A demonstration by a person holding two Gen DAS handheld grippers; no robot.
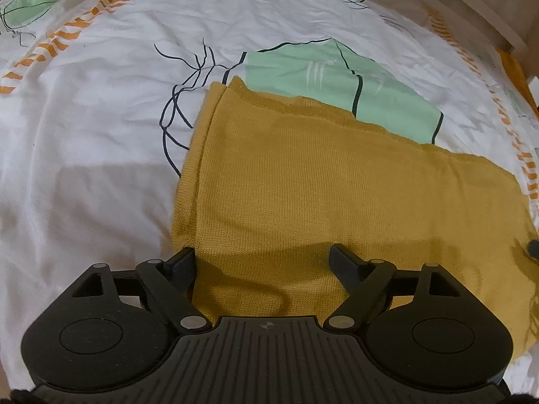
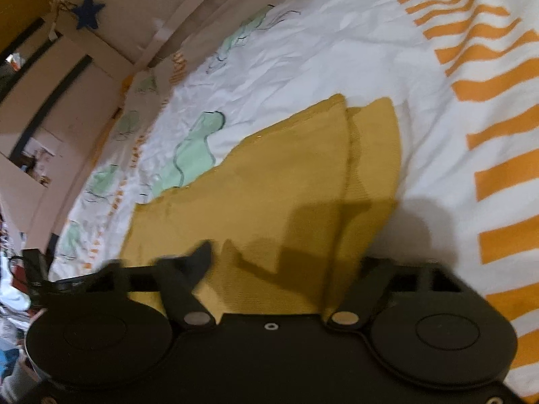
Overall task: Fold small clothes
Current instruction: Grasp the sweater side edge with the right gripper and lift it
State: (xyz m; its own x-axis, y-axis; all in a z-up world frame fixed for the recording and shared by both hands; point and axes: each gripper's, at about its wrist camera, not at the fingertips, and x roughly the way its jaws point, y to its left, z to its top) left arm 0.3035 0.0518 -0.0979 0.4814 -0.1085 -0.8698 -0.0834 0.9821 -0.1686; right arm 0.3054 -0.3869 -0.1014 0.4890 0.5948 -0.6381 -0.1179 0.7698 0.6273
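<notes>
Spanning the near hem: the mustard knit garment lay flat on the patterned bed sheet, long axis running away from both tools.
Left gripper: jaws spread wide, empty, over the near-left corner.
Right gripper: jaws part-way apart, not gripping, straddling the cloth's near edge.

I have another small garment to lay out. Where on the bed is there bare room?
Free: the white bedsheet left of the mustard knit cloth, and the orange-striped stretch beside its folded edge. The cloth's own patch is taken.
</notes>
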